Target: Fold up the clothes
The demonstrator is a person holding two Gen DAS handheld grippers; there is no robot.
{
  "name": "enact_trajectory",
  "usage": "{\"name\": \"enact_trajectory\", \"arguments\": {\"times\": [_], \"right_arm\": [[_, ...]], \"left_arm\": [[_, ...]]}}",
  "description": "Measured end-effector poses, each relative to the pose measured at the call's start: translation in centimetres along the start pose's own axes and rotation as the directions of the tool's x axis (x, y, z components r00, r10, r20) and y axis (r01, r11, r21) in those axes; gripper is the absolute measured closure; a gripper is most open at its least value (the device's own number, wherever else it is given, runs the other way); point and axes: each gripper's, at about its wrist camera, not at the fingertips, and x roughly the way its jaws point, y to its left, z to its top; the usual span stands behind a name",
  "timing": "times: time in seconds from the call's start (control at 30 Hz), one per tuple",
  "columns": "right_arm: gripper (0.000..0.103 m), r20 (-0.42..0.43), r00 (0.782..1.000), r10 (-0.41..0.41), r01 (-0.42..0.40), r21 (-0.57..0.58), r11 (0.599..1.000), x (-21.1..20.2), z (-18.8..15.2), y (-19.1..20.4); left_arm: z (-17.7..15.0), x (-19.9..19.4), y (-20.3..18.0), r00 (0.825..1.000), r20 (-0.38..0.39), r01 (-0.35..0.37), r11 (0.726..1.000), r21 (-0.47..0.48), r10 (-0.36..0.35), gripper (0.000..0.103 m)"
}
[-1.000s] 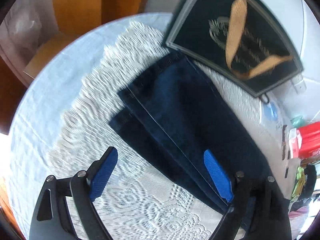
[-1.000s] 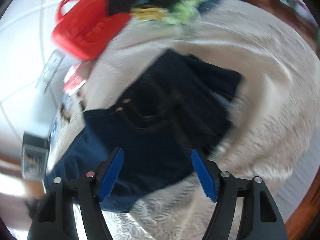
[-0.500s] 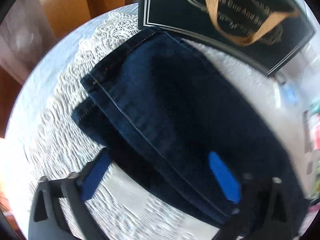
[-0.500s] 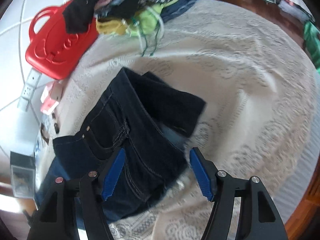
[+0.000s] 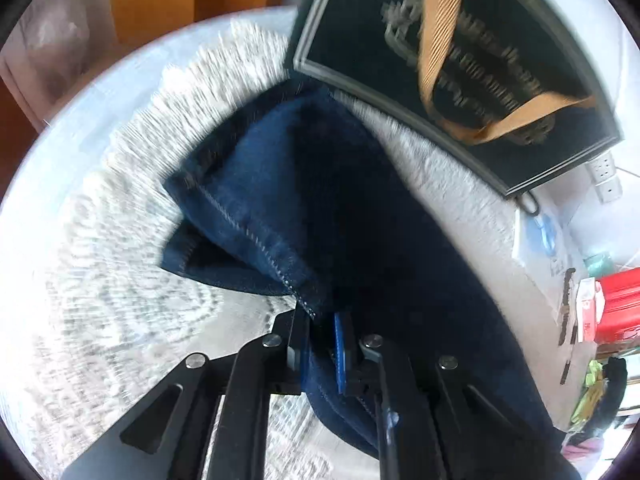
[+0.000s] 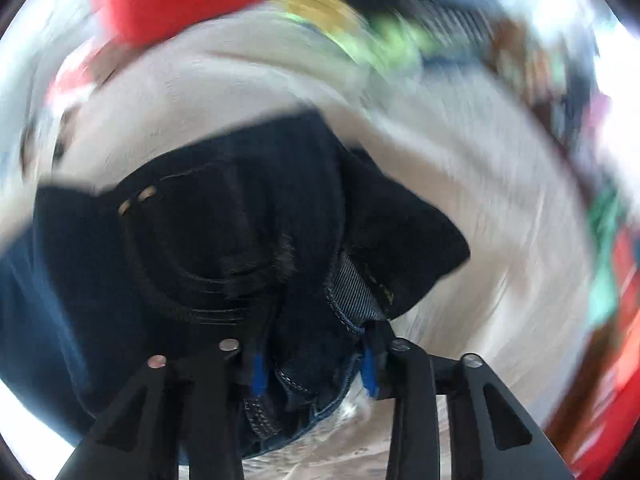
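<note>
white lace tablecloth (image 5: 120, 264), dark jeans (image 5: 320, 200) pinched by left hand-held gripper (image 5: 322, 344), waist bunched inside right hand-held gripper (image 6: 312, 368)

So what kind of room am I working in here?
Likely a home room: a table under a lace tablecloth, jeans gripped at both ends, a black gift bag, a heap of mixed clothes beyond.

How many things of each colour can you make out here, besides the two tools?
Dark blue: 1, the jeans
Black: 1, the gift bag
White: 1, the lace tablecloth
Red: 1, the red container
Total: 4
</note>
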Motion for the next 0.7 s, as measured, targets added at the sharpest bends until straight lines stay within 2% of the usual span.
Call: {"name": "enact_trajectory", "arguments": {"times": [0.07,0.13,0.2,0.27,0.33,0.37,0.43,0.47,0.5,0.53,0.57,0.63,0.67,0.7], "right_arm": [[0.073,0.107,0.994,0.004,0.003,-0.069,0.998,-3.3,1.2,1.0],[0.075,0.208,0.975,0.081,-0.073,-0.043,0.996,-7.2,2.1,-0.4],[0.075,0.282,0.946,0.164,-0.177,0.021,0.984,-10.1,2.3,-3.5],[0.075,0.335,0.920,0.202,-0.235,0.059,0.970,-10.7,1.9,-6.4],[0.075,0.294,0.922,0.251,-0.293,0.108,0.950,-8.4,1.1,-9.0],[0.074,0.249,0.923,0.293,-0.336,0.150,0.930,-6.1,0.7,-10.2],[0.074,0.143,0.940,0.311,-0.332,0.163,0.929,-1.2,0.1,-10.7],[0.072,0.048,0.957,0.285,-0.289,0.141,0.947,1.7,-0.4,-10.1],[0.068,-0.014,0.962,0.273,-0.269,0.135,0.954,3.5,-0.8,-9.8],[0.067,-0.022,0.957,0.290,-0.283,0.152,0.947,4.2,-1.4,-10.2],[0.066,0.014,0.948,0.317,-0.314,0.182,0.932,3.8,-1.8,-11.0],[0.066,0.027,0.935,0.353,-0.351,0.217,0.911,3.1,-2.2,-12.1],[0.063,0.035,0.934,0.357,-0.355,0.221,0.908,2.4,-2.5,-12.5],[0.054,0.040,0.941,0.337,-0.337,0.217,0.916,1.8,-2.8,-12.8]], "left_arm": [[-1.3,-4.2,-0.5,0.995,0.097,-0.035,0.998,0.044,0.031,0.093],[-3.0,-8.0,1.1,0.989,0.146,0.026,0.999,0.020,-0.029,0.093],[-3.8,-10.0,3.3,0.984,0.170,0.044,0.999,-0.001,-0.043,0.093],[-6.9,-10.6,5.4,0.987,0.162,0.013,1.000,-0.016,-0.011,0.093],[-8.7,-8.9,8.4,0.995,0.098,0.009,0.999,-0.046,-0.004,0.090],[-10.3,-6.9,9.7,0.999,0.041,-0.028,0.997,-0.073,0.031,0.088],[-12.1,-4.6,10.6,0.997,-0.012,-0.078,0.992,-0.101,0.077,0.081],[-13.2,-4.9,10.8,0.998,0.037,-0.050,0.991,-0.120,0.055,0.075],[-13.8,-5.7,11.0,0.993,0.051,-0.097,0.988,-0.121,0.104,0.048],[-14.3,-6.3,11.3,0.986,0.055,-0.148,0.983,-0.112,0.154,0.021],[-14.5,-7.5,11.5,0.973,0.072,-0.213,0.973,-0.084,0.219,0.014],[-15.0,-10.2,12.8,0.955,0.105,-0.271,0.960,-0.063,0.277,0.013],[-15.1,-12.4,13.3,0.946,0.143,-0.286,0.956,-0.065,0.292,0.013],[-15.7,-14.0,14.1,0.944,0.169,-0.275,0.959,-0.066,0.282,0.012]]}}
